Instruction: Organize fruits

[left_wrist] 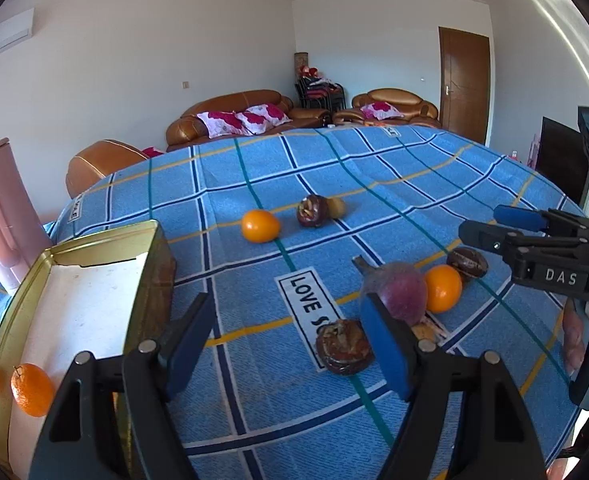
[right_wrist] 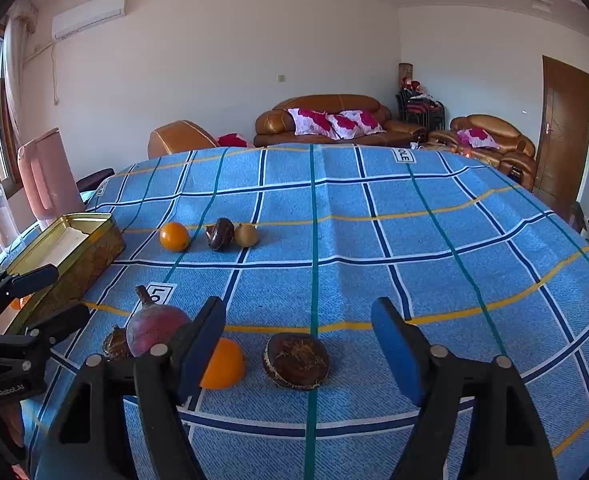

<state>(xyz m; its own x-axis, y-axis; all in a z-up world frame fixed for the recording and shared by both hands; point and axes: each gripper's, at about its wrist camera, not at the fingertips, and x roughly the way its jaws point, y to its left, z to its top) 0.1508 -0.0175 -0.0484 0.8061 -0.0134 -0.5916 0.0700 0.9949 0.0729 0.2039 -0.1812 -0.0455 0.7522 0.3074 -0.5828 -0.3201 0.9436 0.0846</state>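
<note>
Loose fruit lies on the blue checked tablecloth (right_wrist: 374, 240). My left gripper (left_wrist: 286, 308) is open over the cloth beside a gold tin (left_wrist: 150, 280) that holds one orange (left_wrist: 32, 390). Just right of its blue pad lie a dark wrinkled fruit (left_wrist: 346, 346), a purple fruit (left_wrist: 400, 294), an orange (left_wrist: 442, 288) and another dark fruit (left_wrist: 467, 264). My right gripper (right_wrist: 298, 312) is open, with that dark fruit (right_wrist: 296, 360) on the cloth between its fingers, untouched. The orange (right_wrist: 222, 364) is partly hidden behind its left finger.
Farther back sit an orange (right_wrist: 174, 236), a dark fruit (right_wrist: 219, 234) and a yellowish fruit (right_wrist: 246, 235) in a row. A pink object (right_wrist: 48, 176) stands past the tin at the table's left edge. Brown sofas (right_wrist: 334, 120) line the far wall.
</note>
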